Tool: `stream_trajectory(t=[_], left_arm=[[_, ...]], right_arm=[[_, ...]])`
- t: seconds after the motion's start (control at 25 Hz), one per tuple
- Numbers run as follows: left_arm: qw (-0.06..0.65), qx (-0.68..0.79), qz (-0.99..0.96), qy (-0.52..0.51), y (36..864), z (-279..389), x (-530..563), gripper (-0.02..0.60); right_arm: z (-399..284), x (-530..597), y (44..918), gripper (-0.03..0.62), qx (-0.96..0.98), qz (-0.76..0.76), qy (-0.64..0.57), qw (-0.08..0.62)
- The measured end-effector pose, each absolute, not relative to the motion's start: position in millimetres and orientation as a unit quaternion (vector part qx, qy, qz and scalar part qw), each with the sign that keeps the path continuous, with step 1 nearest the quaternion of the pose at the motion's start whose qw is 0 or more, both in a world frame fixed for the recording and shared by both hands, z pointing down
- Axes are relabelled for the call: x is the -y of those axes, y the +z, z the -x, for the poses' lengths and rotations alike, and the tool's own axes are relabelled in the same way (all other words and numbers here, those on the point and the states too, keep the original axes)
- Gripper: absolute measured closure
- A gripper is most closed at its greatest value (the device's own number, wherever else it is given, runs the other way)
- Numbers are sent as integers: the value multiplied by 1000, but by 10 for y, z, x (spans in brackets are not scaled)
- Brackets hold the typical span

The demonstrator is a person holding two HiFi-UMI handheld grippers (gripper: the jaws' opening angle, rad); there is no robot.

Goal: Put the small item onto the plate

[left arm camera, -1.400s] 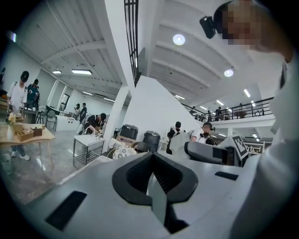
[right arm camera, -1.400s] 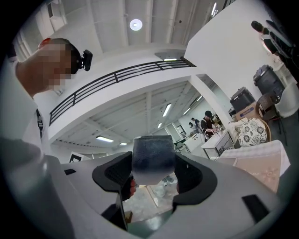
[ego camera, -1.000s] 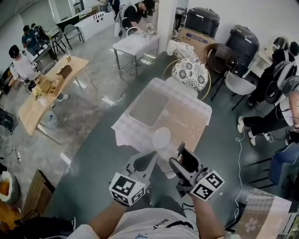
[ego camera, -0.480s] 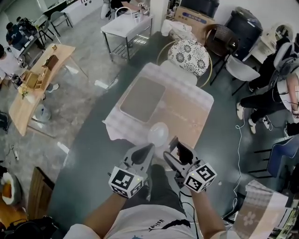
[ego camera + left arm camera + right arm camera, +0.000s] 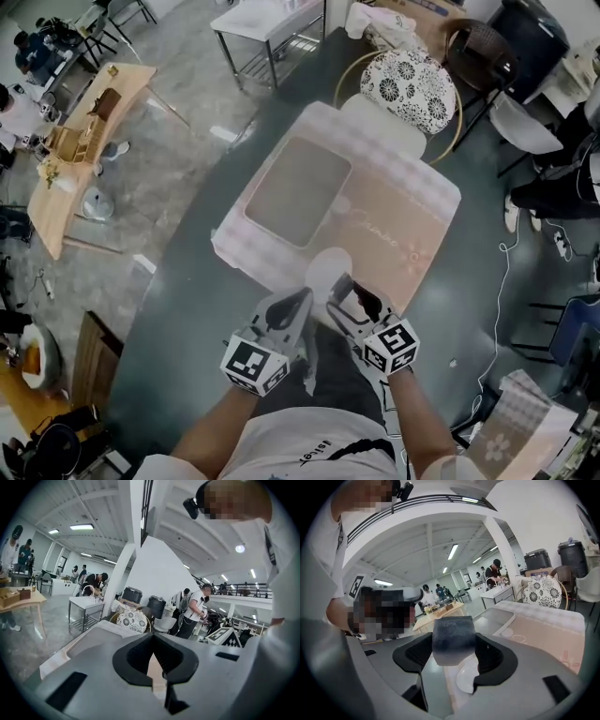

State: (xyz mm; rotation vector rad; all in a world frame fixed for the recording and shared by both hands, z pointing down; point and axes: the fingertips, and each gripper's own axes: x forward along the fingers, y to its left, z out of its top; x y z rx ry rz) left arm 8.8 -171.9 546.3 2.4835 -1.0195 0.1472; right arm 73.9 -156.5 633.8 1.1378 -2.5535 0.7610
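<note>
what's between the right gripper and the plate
Just the dark small item, clamped in the right gripper; the right gripper view shows the plate right past it.

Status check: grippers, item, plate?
Right gripper shut on block, at plate's near edge. Left gripper shut, empty. Plate bare, nothing in the way.

1. In the head view your right tongs cover part of the plate.
2. The dark item hides part of it in the right gripper view.
3. Overhead, that item is too small to tell.
</note>
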Motion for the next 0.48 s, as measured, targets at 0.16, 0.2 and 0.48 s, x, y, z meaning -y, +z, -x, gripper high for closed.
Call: stream_trajectory(t=[0.16,0.2,0.48], left_arm=[[244,365,-896,66,5741,-175,1801,575],[247,364,-895,70,5809,-202,1824,575],[268,364,-887,94,6199,-249,1917,575]], right_arm=[[-730,1607,6762,293,869,-379,268,169],[-735,1623,6858,293,868,-378,269,179],[-690,1692,7438,293,861,-355,256,258]])
